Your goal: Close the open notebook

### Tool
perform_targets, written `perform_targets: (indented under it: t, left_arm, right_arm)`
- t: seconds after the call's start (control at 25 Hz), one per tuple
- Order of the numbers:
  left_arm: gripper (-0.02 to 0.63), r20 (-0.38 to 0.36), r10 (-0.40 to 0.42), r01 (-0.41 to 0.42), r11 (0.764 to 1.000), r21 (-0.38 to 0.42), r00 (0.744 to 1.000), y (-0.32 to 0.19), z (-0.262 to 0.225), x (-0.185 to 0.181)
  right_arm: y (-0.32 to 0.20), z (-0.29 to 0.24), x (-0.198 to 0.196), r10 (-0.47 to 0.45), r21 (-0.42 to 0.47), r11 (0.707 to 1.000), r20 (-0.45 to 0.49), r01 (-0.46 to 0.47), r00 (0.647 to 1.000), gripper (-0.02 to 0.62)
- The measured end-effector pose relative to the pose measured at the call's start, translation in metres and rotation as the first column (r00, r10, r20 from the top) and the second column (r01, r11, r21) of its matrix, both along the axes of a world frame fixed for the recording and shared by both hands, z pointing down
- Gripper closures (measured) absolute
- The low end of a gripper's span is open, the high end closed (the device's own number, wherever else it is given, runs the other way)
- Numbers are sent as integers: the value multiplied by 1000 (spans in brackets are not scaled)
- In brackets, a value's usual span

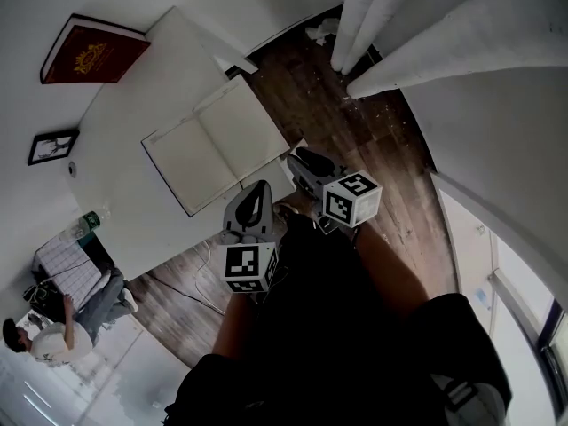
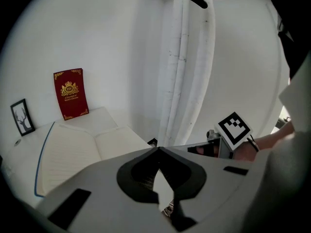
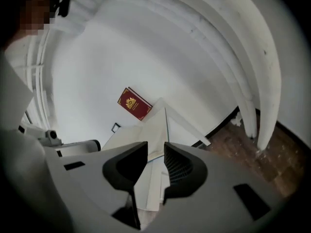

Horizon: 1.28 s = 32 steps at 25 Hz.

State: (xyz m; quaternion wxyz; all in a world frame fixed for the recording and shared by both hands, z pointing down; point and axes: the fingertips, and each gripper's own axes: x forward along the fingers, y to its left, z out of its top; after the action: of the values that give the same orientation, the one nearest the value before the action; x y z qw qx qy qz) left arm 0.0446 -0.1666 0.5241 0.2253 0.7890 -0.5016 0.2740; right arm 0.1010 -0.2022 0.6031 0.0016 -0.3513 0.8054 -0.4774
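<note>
The open notebook (image 1: 217,145) lies flat on the white table (image 1: 124,114), its blank pages up and its near corner close to the table's edge. It also shows in the left gripper view (image 2: 82,152) and, past the jaws, in the right gripper view (image 3: 151,127). My left gripper (image 1: 262,187) hovers just off the table's near edge, its jaws meeting at the tips (image 2: 158,150) with nothing between them. My right gripper (image 1: 298,158) sits beside the notebook's near right corner. Its jaws (image 3: 155,147) stand apart and empty, in line with the notebook's edge.
A red book (image 1: 93,51) leans against the wall at the table's far end, with a small black picture frame (image 1: 51,145) beside it. White curtains (image 1: 417,34) hang to the right over wooden floor (image 1: 364,140). A person (image 1: 53,331) sits at the far left near a bottle (image 1: 84,226).
</note>
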Motion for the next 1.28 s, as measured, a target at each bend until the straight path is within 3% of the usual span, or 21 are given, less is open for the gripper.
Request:
perform_targets:
  t: [0.08,0.28,0.52,0.8,1.2,1.28]
  left_arm:
    - [603,3,-9,9,1000,-9,1000,1,3,-2]
    - [603,2,-29,29,999,-22,1000,4,6,-1]
    - [603,3,-48,48,999,-23,999,5,5,2]
    - [603,-4,-102,102,994,-32,995,6,7,-5]
    - [603,-38,-135,134,991,-24,990,8,5,-22]
    - [603,-47,-131,130,991,-22,990,8,3,-26]
  right_arm:
    - [-1,7,-3,8,-56,998,64,-4,998,492]
    - [-2,20,-6,-21,-83,996,75,27,997,492]
    - [-10,28,-3,23,-165,986,191,9,981,492]
    - [-14,42,-7,29,-237,971,236,29,971,492]
    - [-17,42,-14,127,-308,951,464,25,877,495]
    - [-17,35,-14,124,-292,956,464,19,877,541]
